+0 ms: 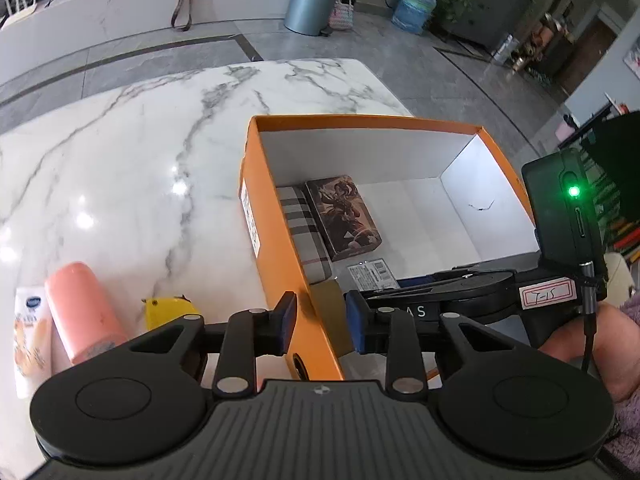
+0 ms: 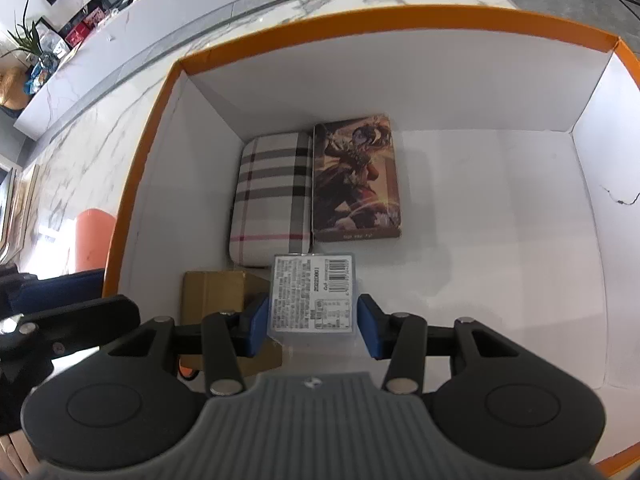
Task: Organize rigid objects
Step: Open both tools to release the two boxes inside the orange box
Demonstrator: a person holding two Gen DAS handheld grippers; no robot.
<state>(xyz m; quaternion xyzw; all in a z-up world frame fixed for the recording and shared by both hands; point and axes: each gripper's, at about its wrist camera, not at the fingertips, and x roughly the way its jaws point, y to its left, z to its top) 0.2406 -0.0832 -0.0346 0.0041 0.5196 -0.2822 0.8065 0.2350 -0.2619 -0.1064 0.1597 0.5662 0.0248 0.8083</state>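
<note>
Holding the clear labelled case tight in our right tool, we should lower it flat beside the gold box inside the orange box, our left tool empty and loose.

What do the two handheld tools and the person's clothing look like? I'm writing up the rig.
Both the left tool and the right tool are black, with blue pads on the fingers, silver pivot pins, round side discs and a ribbed grey body. The right one carries a red-bordered white label, a green light and a cable. A fuzzy lilac sleeve shows.

Orange box: right half probably free.
</note>
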